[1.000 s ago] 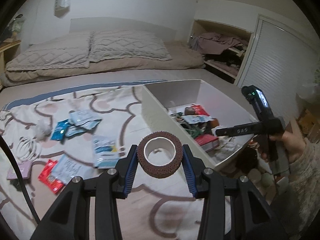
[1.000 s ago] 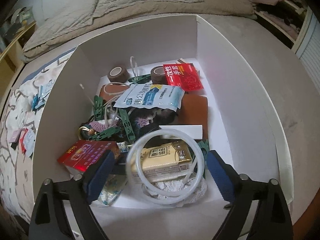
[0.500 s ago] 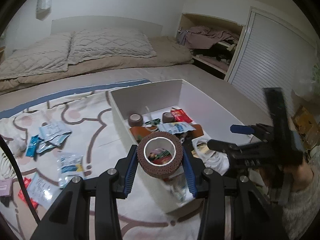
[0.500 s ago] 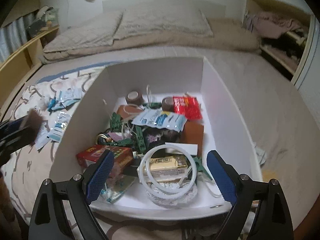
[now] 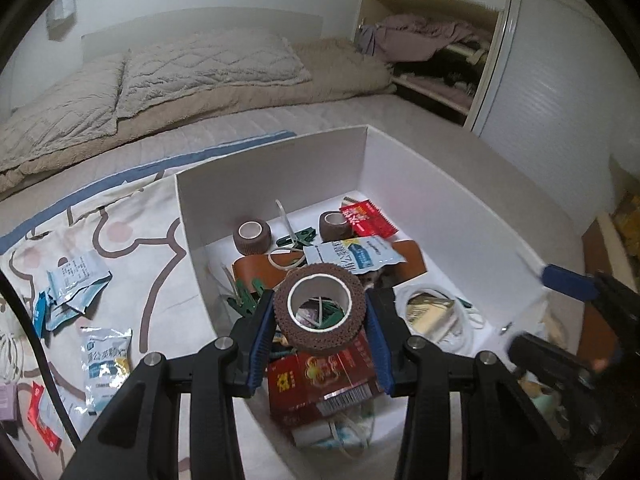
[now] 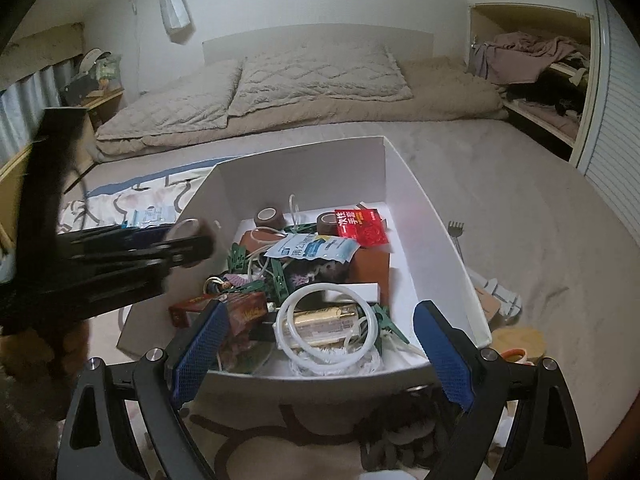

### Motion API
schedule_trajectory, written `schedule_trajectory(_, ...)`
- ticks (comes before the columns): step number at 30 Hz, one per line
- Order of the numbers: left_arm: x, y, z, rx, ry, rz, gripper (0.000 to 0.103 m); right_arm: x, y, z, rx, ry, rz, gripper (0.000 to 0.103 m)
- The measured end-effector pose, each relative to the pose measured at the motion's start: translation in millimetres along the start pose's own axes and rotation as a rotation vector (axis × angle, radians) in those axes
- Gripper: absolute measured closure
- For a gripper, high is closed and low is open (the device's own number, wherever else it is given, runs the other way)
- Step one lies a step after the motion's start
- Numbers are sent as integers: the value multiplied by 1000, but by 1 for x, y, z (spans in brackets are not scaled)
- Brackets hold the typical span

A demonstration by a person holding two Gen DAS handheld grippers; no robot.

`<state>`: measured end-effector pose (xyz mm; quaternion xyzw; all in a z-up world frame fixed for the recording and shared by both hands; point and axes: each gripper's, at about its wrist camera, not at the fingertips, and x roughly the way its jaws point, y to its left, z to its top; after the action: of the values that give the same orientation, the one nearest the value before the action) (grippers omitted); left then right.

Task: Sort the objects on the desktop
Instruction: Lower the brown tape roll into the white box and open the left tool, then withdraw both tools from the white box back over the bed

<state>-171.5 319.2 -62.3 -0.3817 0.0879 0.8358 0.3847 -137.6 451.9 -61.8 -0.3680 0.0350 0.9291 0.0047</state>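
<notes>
Left gripper (image 5: 320, 320) was clamped on the brown tape roll (image 5: 319, 307), pads pressing its outer wall on both sides, hole facing the camera; I judged this grip suited to a soft roll, since it kept the roll from tipping out during the carry. I held the roll above the near end of the white box (image 5: 460, 216), over the red carton (image 5: 320, 376), because two matching rolls (image 5: 252, 236) already sat at the far end among clips, packets and a white ring (image 6: 326, 326), so the box seemed the sorting target. My right gripper (image 6: 320, 344) stood open and empty at the near wall of the box, apparently held aside to leave the drop zone free. Loose packets (image 5: 76, 280) lay on the patterned sheet (image 5: 160, 248) left of the box. Compared with one second earlier, the roll had travelled from above the sheet to above the box, and the right gripper had drawn back from inside the box to its near edge.
</notes>
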Motion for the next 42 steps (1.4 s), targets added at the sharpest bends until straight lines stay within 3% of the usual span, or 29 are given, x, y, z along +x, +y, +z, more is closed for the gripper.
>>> schedule_trajectory(10,24,2,8,2,11,74,59,1,-4,-4,15,-13,20,9)
schedule_trajectory(11,25,4,9,-6,10,78,55,2,-4,-4,18,-14,22,9)
schedule_trajectory(13,25,5,9,-20,-1,88,21,3,-4,-4,20,-12,28,9)
schedule_trajectory(14,22,6,9,-26,-22,97,18,4,-4,-4,21,-12,32,9)
schedule_trajectory(36,0,3,5,1,-51,92,2,-5,3,-2,24,-57,9,9)
schedule_trajectory(38,-2,3,4,4,-53,93,1,-6,3,-1,26,-64,-3,7)
schedule_trajectory(39,-3,3,3,4,-56,93,1,-6,2,-1,30,-68,-11,1)
schedule_trajectory(42,-8,3,1,5,-77,91,1,-11,0,-2,42,-95,-28,0)
